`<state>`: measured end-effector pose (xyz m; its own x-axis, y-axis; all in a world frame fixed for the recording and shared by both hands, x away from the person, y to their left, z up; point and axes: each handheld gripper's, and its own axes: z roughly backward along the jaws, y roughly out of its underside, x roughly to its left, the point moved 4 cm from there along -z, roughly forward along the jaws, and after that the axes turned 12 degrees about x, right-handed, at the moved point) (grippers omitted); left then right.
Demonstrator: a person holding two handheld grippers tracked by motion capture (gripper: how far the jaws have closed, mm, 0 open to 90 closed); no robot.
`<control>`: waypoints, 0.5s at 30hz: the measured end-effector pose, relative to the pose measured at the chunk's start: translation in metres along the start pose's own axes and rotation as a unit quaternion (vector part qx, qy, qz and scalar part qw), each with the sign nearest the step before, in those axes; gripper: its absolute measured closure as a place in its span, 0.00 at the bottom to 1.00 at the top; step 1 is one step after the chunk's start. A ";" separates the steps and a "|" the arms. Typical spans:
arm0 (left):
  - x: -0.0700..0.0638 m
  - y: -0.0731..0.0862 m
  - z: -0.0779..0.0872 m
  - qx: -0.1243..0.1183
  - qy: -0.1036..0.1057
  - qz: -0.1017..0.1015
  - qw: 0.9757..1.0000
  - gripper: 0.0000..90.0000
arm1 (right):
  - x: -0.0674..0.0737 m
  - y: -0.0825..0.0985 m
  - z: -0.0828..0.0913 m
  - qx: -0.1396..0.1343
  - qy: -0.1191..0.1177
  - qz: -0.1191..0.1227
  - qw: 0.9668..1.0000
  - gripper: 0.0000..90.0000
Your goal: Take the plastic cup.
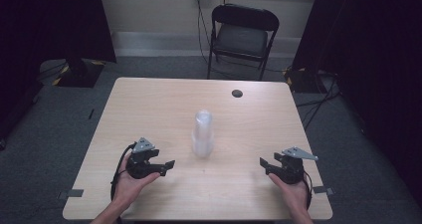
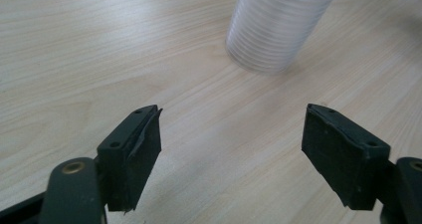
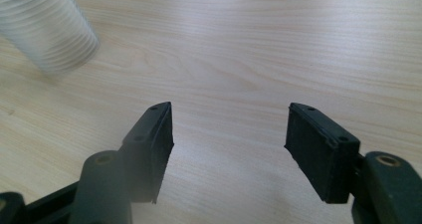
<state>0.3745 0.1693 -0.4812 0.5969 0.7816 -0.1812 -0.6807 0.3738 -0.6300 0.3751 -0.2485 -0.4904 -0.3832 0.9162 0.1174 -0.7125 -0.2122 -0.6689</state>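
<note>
Jaws apart on both my grippers, nothing between them. My left gripper sits low over the table; the stack of clear plastic cups stands ahead of its jaws, toward the right-hand jaw, well apart from both. In the left gripper view the stack is ribbed with nested rims. My right gripper has the same stack ahead and off past its left-hand jaw, also untouched. Stack upright between the two grippers, near the table's middle. Cup count unreadable; rims blur together. Dark round spot beyond the stack, possibly a cable port.
</note>
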 end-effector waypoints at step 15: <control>-0.017 -0.010 0.004 -0.013 0.048 0.011 0.999 0.31 | 0.001 -0.003 -0.005 0.018 -0.005 -0.002 1.000 0.41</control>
<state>0.3694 0.1550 -0.4687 0.6200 0.7382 -0.2657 -0.6839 0.3426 -0.6441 0.3796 -0.2454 -0.4916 -0.3860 0.9135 0.1286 -0.7350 -0.2203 -0.6413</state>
